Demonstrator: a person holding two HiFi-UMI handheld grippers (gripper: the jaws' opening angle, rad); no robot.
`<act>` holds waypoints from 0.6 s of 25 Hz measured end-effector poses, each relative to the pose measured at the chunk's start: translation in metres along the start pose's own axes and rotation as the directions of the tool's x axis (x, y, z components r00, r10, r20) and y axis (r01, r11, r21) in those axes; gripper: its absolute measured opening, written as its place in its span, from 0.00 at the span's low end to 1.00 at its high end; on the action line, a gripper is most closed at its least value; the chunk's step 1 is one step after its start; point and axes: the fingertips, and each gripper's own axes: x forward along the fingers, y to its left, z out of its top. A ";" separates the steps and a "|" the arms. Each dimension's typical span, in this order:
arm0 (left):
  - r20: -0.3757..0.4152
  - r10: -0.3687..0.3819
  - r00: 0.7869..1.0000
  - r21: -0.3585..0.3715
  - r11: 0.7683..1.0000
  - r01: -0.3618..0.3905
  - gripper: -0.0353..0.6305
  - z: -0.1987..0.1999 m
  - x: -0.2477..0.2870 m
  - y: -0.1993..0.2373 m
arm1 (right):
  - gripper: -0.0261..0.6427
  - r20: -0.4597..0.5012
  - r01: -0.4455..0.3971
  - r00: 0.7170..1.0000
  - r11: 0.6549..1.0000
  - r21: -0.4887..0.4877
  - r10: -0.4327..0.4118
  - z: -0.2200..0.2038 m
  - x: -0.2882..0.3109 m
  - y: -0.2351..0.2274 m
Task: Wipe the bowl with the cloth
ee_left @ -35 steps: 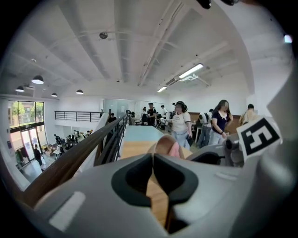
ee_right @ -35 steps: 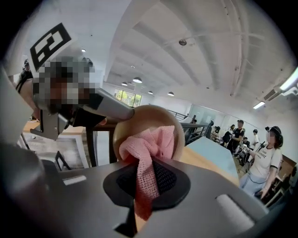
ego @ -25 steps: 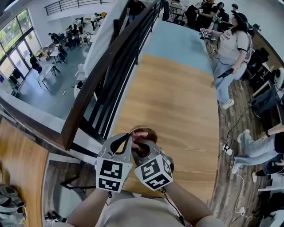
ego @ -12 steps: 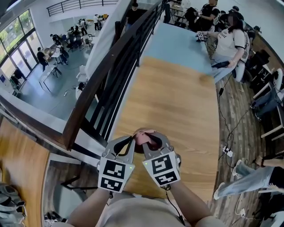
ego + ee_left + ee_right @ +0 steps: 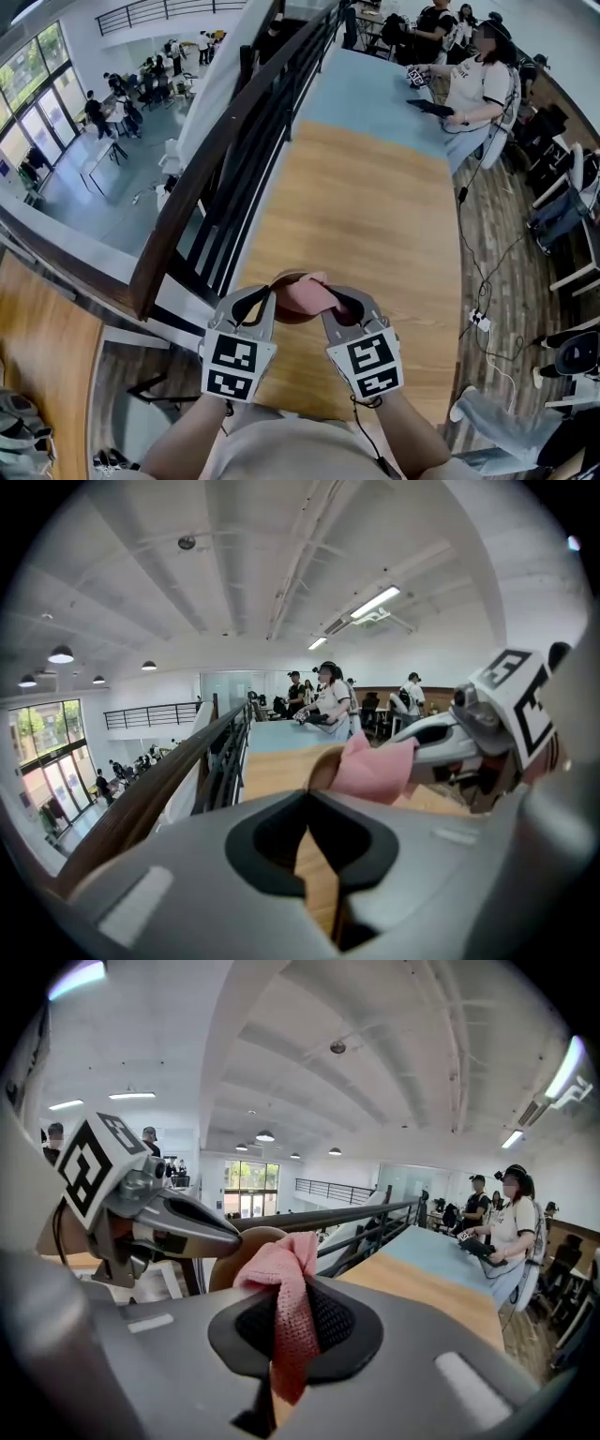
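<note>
Progress: wipe looks under way, can't judge how much of the surface is covered. Left gripper (image 5: 262,302) is closed, apparently pinching the rim of the round brown wooden-looking bowl (image 5: 283,316), which is held tilted just above the near end of the long light-wood worktop (image 5: 375,216). Right gripper (image 5: 333,302) is clamped on the pink open-knit cloth (image 5: 305,295), whose bunched free end sits at the bowl's mouth, touching it. No visible dirt or wet marks either way. Likely left: sweep the rest of the inside, then set both down. Bowl is smooth, thin-walled and rigid; cloth is soft, meshy and limp.
</note>
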 end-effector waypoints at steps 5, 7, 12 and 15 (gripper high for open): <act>-0.060 -0.006 0.998 0.060 0.998 0.010 0.06 -0.008 0.004 -0.003 | 0.06 0.101 0.007 0.995 0.998 -0.067 -0.001 0.039 -0.026 -0.005; -0.080 -0.013 0.997 0.087 0.996 0.020 0.06 -0.010 0.007 -0.008 | 0.06 0.146 0.029 0.989 0.995 -0.098 -0.015 0.056 -0.034 -0.011; -0.099 -0.039 0.994 0.183 0.982 0.057 0.06 -0.007 0.012 -0.027 | 0.06 0.197 0.023 0.980 0.990 -0.140 0.005 0.083 -0.034 -0.014; -0.095 -0.053 0.994 0.230 0.970 0.074 0.06 0.000 0.011 -0.036 | 0.06 0.200 0.000 0.979 0.986 -0.166 0.034 0.095 -0.027 -0.006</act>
